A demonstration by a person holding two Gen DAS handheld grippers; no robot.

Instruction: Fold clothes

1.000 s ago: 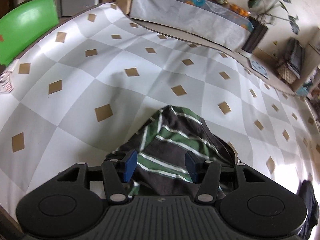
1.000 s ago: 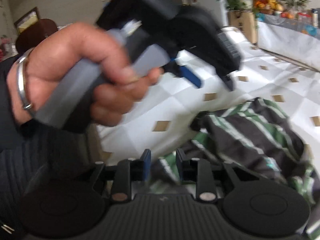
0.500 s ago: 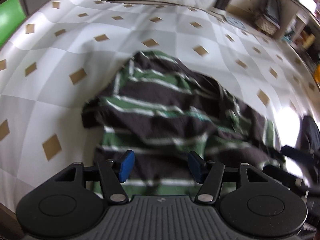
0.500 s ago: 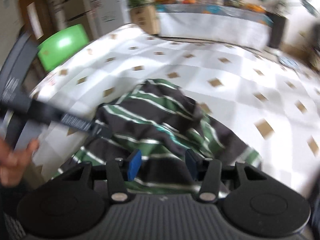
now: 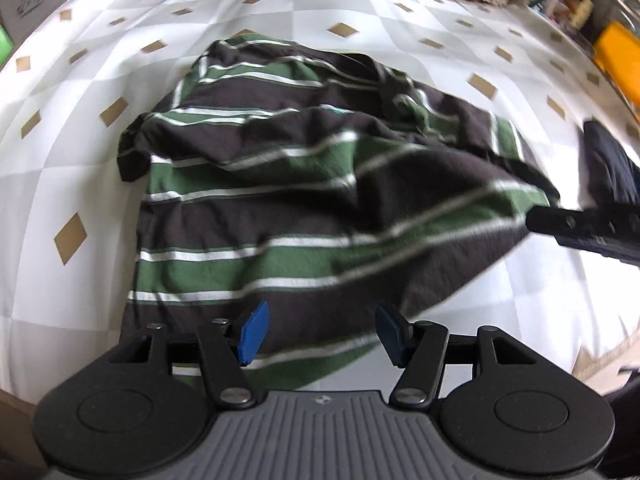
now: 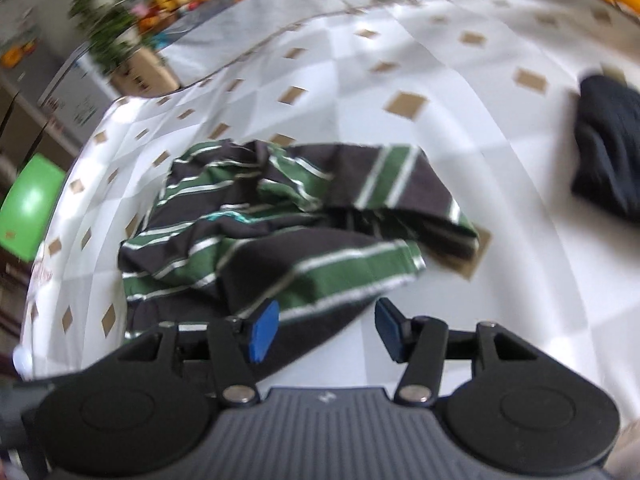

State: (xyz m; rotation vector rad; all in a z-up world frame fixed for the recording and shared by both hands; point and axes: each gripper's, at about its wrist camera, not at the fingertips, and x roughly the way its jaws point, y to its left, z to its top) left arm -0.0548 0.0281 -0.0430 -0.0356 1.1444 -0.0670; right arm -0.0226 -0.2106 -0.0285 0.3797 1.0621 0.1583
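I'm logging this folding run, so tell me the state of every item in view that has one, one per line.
Striped shirt: crumpled in a heap on the tablecloth, unfolded, not gripped.
Dark garment: bunched near the table's right side, apart from the shirt.
Left gripper: open above the shirt's near edge, nothing between its pads.
Right gripper: jaws opening over the shirt's hem, pads not pressing it.

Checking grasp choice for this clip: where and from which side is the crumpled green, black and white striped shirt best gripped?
Probably the near hem of the striped shirt, taken from above on the person's side. That edge lies fairly flat on the checked tablecloth, while the far part is bunched. The left gripper hangs open over it; the right gripper, jaws opening, sits above the hem's right corner.
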